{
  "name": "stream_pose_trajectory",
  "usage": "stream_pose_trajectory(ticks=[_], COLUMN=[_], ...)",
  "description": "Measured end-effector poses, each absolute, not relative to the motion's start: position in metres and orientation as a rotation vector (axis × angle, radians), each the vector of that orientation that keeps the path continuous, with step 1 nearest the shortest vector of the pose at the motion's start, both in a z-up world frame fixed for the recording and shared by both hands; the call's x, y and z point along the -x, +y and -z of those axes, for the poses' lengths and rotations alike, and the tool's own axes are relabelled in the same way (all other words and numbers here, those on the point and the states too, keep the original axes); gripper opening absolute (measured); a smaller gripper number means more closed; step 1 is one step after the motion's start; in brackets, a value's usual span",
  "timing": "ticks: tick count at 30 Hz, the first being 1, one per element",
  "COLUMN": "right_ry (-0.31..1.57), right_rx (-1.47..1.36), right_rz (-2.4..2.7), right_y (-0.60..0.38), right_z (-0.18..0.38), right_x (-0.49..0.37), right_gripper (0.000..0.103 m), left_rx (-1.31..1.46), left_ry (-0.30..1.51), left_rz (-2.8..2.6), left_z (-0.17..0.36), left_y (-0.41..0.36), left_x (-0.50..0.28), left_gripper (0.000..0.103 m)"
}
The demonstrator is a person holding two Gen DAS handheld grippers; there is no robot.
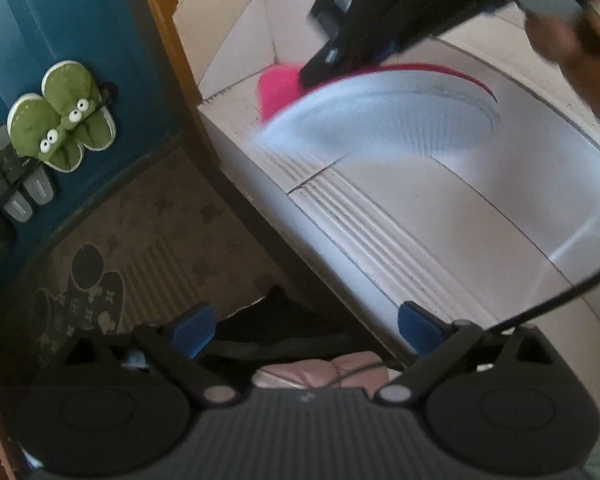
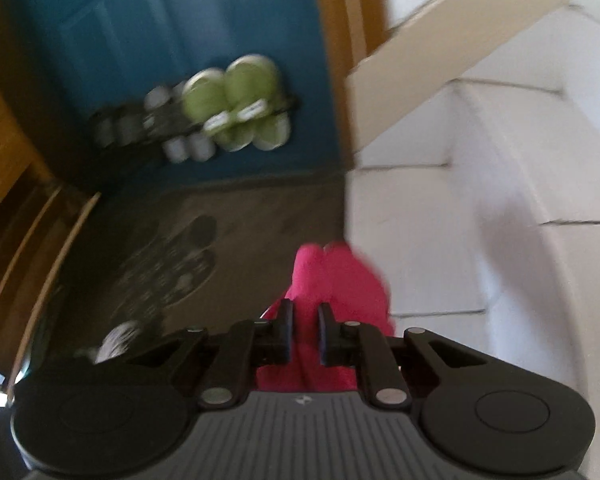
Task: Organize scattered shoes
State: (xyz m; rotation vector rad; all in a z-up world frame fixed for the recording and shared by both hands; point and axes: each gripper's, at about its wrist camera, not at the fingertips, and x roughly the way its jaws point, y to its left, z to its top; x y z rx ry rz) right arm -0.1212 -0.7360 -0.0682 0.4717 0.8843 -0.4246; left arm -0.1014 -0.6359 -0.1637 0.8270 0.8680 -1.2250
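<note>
Pink slipper (image 2: 332, 280) with a white sole (image 1: 380, 128) hung in the air above the pale tiled floor (image 1: 440, 220), pinched at its fabric by the right gripper (image 2: 305, 332), whose jaws stood nearly closed on it. The left gripper (image 1: 306, 330) had its jaws spread wide and held nothing, over a dark shoe (image 1: 276, 320) at the edge of the patterned mat (image 1: 160, 232). Green frog slippers (image 1: 62, 114) and grey sandals (image 1: 16, 188) hung on a rack on the blue door (image 1: 60, 20).
</note>
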Motion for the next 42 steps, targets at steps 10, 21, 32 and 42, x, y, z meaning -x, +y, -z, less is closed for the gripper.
stream_pose_trajectory(ticks=[10,21,32,42], right_ry=[0.941,0.941,0.895,0.824], right_rx=[-0.440,-0.372,-0.249,-0.159], right_rz=[0.263,0.131,0.018,-0.108], right_y=[-0.682,-0.635,-0.574,-0.502], right_z=[0.081,0.065,0.018,-0.031], right_x=[0.096,0.057,0.002,-0.054], right_gripper=[0.006,0.006,0.006,0.006], left_rx=[-0.818,-0.704,-0.554,-0.442], left_ry=[0.938,0.920,0.868,0.804], left_rz=[1.215,1.123,1.008,0.860], left_z=[0.180,0.153,0.105,0.056], left_y=[-0.606,-0.559,-0.503,-0.435], left_x=[0.080,0.048,0.000,-0.045], left_gripper=[0.087,0.081,0.077,0.077])
